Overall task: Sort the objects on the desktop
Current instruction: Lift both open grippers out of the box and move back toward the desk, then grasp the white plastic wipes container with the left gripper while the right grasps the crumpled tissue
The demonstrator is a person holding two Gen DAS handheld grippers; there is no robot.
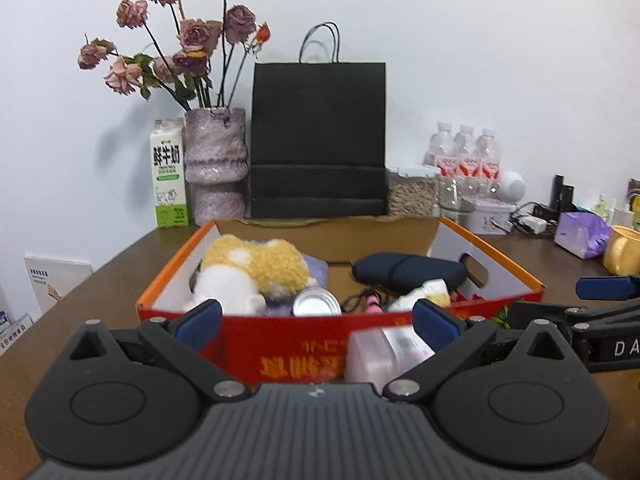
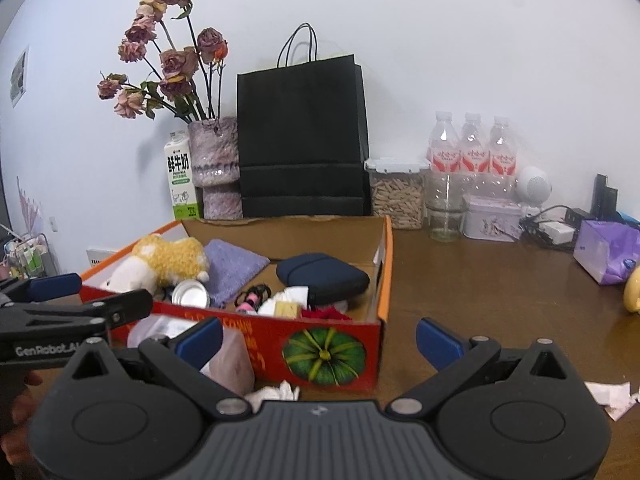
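A red and orange cardboard box (image 1: 280,336) (image 2: 372,280) stands on the brown table. It holds a yellow-white plush toy (image 1: 248,268) (image 2: 160,264), a purple cloth (image 2: 232,264), a tin can (image 1: 316,302) (image 2: 191,293), a dark blue pouch (image 1: 408,270) (image 2: 324,276) and small items. A pinkish translucent packet (image 1: 380,354) (image 2: 234,364) lies in front of the box. My left gripper (image 1: 316,324) is open, its jaws on either side of the packet. My right gripper (image 2: 320,340) is open and empty before the box's front right corner.
At the back stand a milk carton (image 1: 170,176), a vase of dried roses (image 1: 216,160), a black paper bag (image 1: 318,140), a pellet jar (image 2: 396,192) and water bottles (image 2: 472,156). A purple tissue pack (image 2: 606,254), a yellow mug (image 1: 622,250) and crumpled tissues (image 2: 612,396) lie right.
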